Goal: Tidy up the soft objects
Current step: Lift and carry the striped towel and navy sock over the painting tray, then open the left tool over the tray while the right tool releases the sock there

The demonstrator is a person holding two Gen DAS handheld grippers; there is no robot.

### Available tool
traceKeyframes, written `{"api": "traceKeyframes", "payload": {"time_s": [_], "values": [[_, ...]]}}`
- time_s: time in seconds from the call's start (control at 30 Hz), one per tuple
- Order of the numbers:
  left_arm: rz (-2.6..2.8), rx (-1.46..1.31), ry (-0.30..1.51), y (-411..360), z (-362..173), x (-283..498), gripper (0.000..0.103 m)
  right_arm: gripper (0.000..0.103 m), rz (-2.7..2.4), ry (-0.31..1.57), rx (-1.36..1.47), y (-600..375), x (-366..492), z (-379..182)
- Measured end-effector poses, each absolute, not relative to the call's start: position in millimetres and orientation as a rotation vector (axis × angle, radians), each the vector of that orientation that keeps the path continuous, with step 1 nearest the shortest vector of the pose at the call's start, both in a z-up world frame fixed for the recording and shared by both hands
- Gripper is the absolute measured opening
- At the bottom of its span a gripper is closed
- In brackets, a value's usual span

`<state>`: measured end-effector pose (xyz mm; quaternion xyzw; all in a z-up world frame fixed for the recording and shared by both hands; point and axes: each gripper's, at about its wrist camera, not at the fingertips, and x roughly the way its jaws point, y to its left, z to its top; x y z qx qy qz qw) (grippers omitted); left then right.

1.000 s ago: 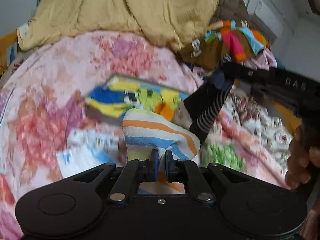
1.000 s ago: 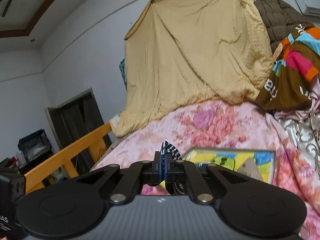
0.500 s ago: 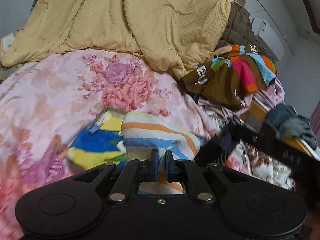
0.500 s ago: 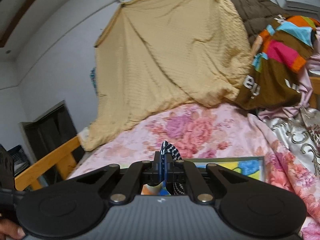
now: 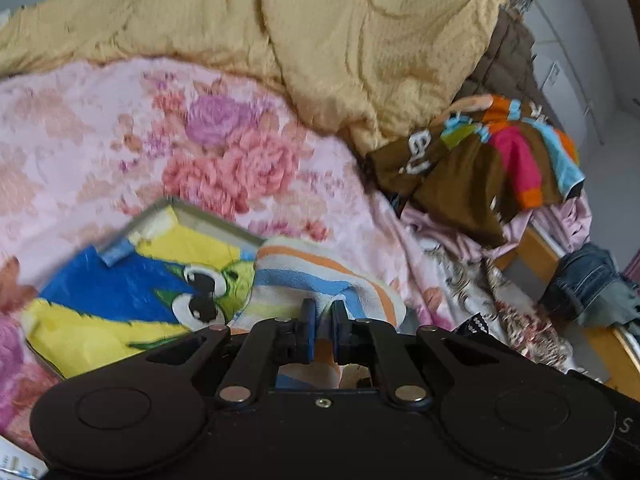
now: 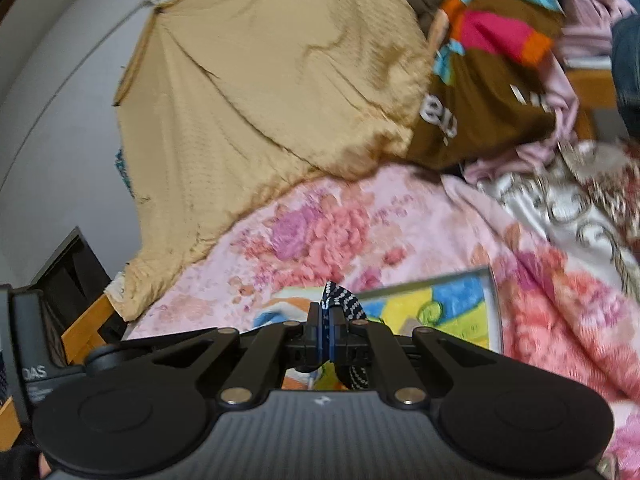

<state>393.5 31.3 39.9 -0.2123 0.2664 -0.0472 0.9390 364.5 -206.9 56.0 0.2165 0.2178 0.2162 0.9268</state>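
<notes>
Bedding: pink floral blanket is covering the bed across both of my views, with a mustard-yellow quilt hanging down over it from 12 o'clock.
Clothes heap: a brown garment with pink, orange and blue patches is lying at 2 o'clock in my left view, touching the quilt's lower edge; blue jeans are draping over a wooden bed rail at 3 o'clock.
Patterned sheet: a cream and maroon ornamental cloth is bunching at 3 o'clock in my right view, beside the floral blanket.
Cartoon box: a flat box lined with a blue, yellow and green cartoon print is sitting on the blanket at 9 o'clock of my left fingers, tilted.
Left gripper: my left gripper is pinching a striped sock, orange, blue and cream, which is bulging forward over the near right corner of the box.
Right gripper: my right gripper is pressing together on a black sock with white dots, whose tip is sticking up above the pads while the rest is hanging below.
Right view of the box: I am seeing the box's grey rim at 2 o'clock of the pads, and the striped sock showing just left of them.
Motion blur: both views are smearing, so fine print is unreadable.
</notes>
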Motion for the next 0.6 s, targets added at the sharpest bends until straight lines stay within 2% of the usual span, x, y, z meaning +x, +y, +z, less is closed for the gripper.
{"api": "traceKeyframes", "payload": {"time_s": [0.33,0.53,0.6], "values": [[-0.054,-0.416,0.658,35,-4,402,0.009,0.005,0.398,0.603,0.402,-202,377,32],[-0.059,-0.310,0.694,29,-11,403,0.010,0.005,0.360,0.694,0.390,-200,382,19],[-0.062,-0.299,0.694,28,-10,400,0.012,0.009,0.345,0.725,0.377,-199,384,14]]}}
